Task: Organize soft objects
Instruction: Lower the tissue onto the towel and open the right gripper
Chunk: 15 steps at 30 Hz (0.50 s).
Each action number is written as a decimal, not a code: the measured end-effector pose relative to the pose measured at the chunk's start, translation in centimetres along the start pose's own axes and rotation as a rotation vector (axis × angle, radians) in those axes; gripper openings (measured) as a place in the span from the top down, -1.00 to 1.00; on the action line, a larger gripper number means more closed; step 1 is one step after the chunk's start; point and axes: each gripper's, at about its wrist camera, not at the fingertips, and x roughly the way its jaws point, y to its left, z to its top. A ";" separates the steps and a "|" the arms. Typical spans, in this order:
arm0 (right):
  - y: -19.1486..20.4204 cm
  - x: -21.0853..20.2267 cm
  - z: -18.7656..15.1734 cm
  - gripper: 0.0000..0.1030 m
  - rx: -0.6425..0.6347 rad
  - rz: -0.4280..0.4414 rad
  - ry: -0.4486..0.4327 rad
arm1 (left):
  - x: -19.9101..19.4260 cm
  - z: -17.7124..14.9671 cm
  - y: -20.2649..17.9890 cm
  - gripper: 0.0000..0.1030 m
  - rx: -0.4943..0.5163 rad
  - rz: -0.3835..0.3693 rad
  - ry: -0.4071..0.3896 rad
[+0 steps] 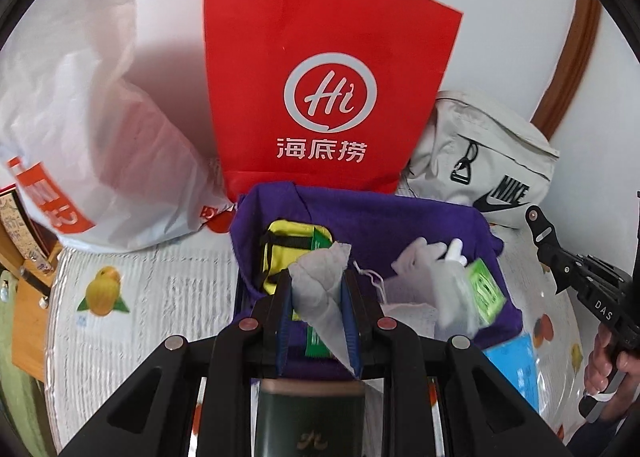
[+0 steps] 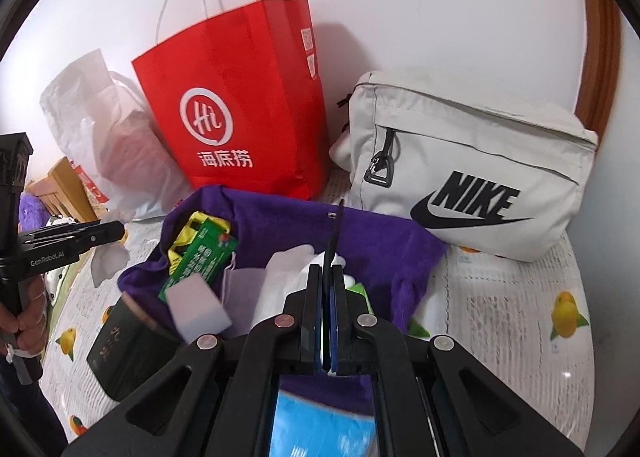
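Two tools | left tool (image 1: 318, 289) pinches crumpled grey tissue (image 1: 324, 289) | right tool (image 2: 327, 297) closed on thin black strap (image 2: 334, 237)

Bright, even daylight; soft shadows fall on the wall behind the red paper bag (image 1: 324, 97). Fisheye bending and dark vignette ring both views; objects nearest the lens blur

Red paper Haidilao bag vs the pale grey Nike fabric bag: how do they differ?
The red paper bag stands upright against the wall; the pale grey Nike fabric bag slumps, leaning on the wall. The red paper bag is stiff, with an open top and white cord handles; the Nike bag is soft, with zip lines along the top. The red one has a white logo, the Nike a black one. Both sit behind the purple cloth bin.
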 end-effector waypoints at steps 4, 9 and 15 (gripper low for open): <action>-0.4 2.5 0.9 0.94 0.001 -0.001 0.033 | 1.7 1.1 0.2 0.58 -0.021 -0.014 0.012; -0.9 4.9 1.3 0.94 0.040 0.025 0.061 | 3.6 1.3 0.2 0.57 -0.033 -0.010 0.005; -1.5 7.2 0.7 0.94 0.061 0.027 0.095 | 5.3 0.9 1.2 0.57 -0.058 -0.013 0.038</action>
